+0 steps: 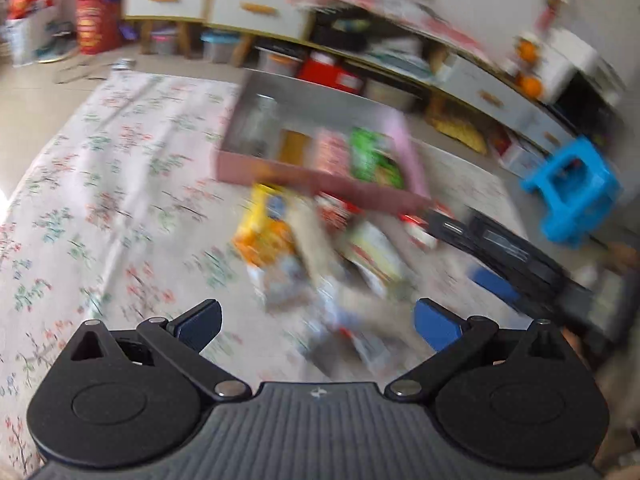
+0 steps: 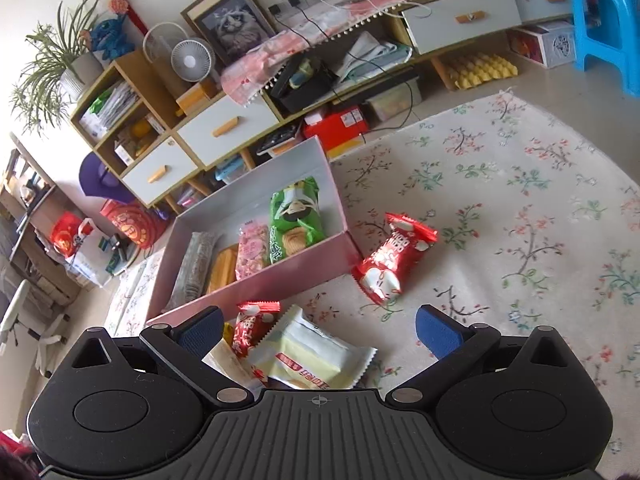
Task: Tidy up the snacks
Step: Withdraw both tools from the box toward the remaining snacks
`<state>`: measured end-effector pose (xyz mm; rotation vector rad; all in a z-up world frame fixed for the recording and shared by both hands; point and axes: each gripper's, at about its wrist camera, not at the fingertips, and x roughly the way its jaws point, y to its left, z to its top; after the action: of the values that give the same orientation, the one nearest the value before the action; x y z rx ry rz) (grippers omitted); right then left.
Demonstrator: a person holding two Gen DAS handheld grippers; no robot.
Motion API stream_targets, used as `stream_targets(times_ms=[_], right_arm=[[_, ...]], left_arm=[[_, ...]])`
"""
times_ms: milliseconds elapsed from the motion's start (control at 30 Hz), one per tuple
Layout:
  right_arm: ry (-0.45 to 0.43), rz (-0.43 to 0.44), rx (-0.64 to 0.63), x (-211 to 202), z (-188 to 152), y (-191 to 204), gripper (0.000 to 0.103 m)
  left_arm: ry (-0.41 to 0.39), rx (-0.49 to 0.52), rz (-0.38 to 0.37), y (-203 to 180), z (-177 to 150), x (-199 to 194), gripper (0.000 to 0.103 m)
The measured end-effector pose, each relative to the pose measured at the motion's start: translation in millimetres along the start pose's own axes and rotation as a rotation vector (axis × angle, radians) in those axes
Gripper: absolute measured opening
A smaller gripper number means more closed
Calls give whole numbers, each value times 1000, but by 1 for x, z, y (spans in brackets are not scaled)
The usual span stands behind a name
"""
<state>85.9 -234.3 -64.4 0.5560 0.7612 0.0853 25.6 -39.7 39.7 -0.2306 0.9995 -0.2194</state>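
Jaws on both grippers stand wide apart and grip nothing: the right gripper [image 2: 319, 330] hangs over a small heap of packets, the left gripper [image 1: 318, 326] over a blurred scatter of wrappers.

Largest underfoot is the floral rug [image 2: 520, 208], which runs broad and bare to the right of the snacks; its far edge meets the pale floor in front of the low cabinet [image 2: 460, 20]. On the rug sits the pink box [image 2: 280, 280], open-topped, its near wall just beyond the right gripper's left finger. Inside it four packets lie side by side: a green biscuit pack [image 2: 296, 216] against the right wall, then a pink pack [image 2: 252, 250], an orange-yellow one [image 2: 224, 266] and a grey-brown roll [image 2: 196, 268]; the back half of the box floor is bare.

A blue stool [image 2: 604, 28] stands off the rug's far right corner.

Outside the box, a red packet [image 2: 394, 260] lies alone just past its right corner, apart from it. Between the right jaws lies a pale yellow packet [image 2: 316, 356], with a smaller red packet [image 2: 252, 324] touching its left edge. The left wrist view is motion-blurred; a yellow-orange packet [image 1: 266, 232] lies in front of the box.
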Motion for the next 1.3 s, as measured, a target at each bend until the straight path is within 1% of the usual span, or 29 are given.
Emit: stream_targets(times_ms=[100, 233, 367, 500, 633, 700, 767, 800, 833, 867, 900, 933, 967, 1000, 1033, 1100, 1167, 1200, 1233, 1300], right_arm=[[-15, -8, -12, -8, -2, 0, 103], [-19, -5, -18, -12, -3, 4, 103], [-12, 8, -42, -10, -6, 11, 103], [-2, 10, -45, -7, -10, 15, 103], [-25, 15, -54, -14, -10, 15, 103], [-36, 7, -56, -16, -9, 14, 103], [-39, 17, -55, -18, -8, 13, 103], [-41, 25, -58, -19, -8, 13, 103], [-44, 27, -62, -19, -8, 13, 103], [-47, 26, -70, -20, -8, 14, 103], [-51, 21, -79, -21, -8, 14, 103], [-57, 16, -90, -22, -9, 15, 103], [-63, 10, -99, -23, -9, 14, 103], [-68, 5, -105, -24, -9, 14, 103], [-73, 6, -111, -26, -10, 12, 103], [-90, 11, -137, -32, -12, 7, 103], [-112, 5, -195, -38, -16, 5, 103], [-127, 2, -241, -40, -18, 6, 103], [-135, -1, -289, -41, -21, 6, 103], [-119, 0, -372, -39, -25, 9, 103]], left_arm=[[18, 49, -79, -4, -10, -19, 103], [49, 51, -173, 2, -14, -27, 103], [17, 87, -217, -4, -20, -33, 103], [14, 97, -263, -6, -24, -35, 103], [-23, 123, -238, -8, -28, -42, 103], [-35, 106, -236, -8, -26, -46, 103], [-74, 112, -231, -10, -27, -53, 103], [-99, 115, -211, -12, -27, -55, 103], [-136, 125, -171, -16, -28, -58, 103], [-172, 161, -126, -23, -32, -59, 103], [-185, 200, -103, -29, -34, -58, 103], [-172, 215, -104, -32, -35, -53, 103], [-149, 203, -116, -30, -33, -45, 103], [-142, 173, -115, -24, -31, -37, 103], [-154, 142, -101, -16, -29, -31, 103], [-181, 106, -33, 3, -25, -18, 103], [-200, 60, 38, 25, -23, -3, 103], [-192, 26, 67, 36, -23, 6, 102], [-149, -24, 97, 46, -22, 14, 100], [-108, -73, 93, 62, -21, 32, 97]])
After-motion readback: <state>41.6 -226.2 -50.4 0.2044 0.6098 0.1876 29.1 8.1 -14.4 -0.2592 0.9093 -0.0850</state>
